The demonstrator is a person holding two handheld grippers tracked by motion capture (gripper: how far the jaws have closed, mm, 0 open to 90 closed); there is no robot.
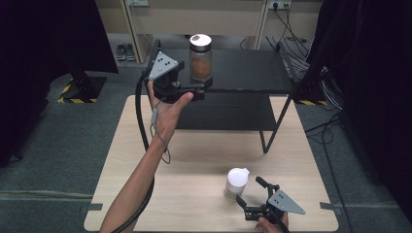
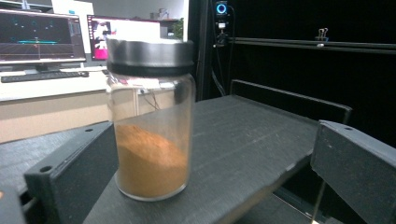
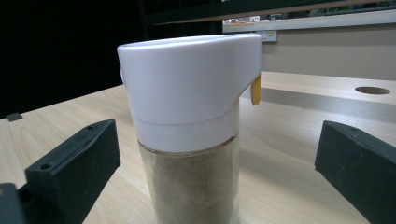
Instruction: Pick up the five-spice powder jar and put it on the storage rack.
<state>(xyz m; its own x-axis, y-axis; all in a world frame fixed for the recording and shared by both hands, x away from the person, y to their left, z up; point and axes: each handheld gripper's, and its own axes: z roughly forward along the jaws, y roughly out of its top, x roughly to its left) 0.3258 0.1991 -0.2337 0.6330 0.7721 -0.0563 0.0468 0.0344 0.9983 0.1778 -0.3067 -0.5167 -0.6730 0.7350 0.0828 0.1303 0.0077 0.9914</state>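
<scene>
A glass jar of orange-brown powder (image 1: pixel 200 57) with a silver lid stands on the top of the black shelf (image 1: pixel 248 68). My left gripper (image 1: pixel 201 81), held by a raised hand, is open at the jar's base; in the left gripper view the jar (image 2: pixel 152 135) stands between the jaws, close to the left one. A white-capped shaker of pale powder (image 1: pixel 237 182) stands on the wooden table (image 1: pixel 204 150) near its front. My right gripper (image 1: pixel 250 190) is open beside it, and the shaker (image 3: pixel 189 126) sits between its jaws without touching either.
The black shelf unit stands on the table's far half, with a lower level and thin legs (image 1: pixel 265 141). Cables (image 1: pixel 301 53) hang behind it at the right. Monitors and a desk (image 2: pixel 46 42) lie beyond the shelf. A round hole (image 3: pixel 372 90) marks the table.
</scene>
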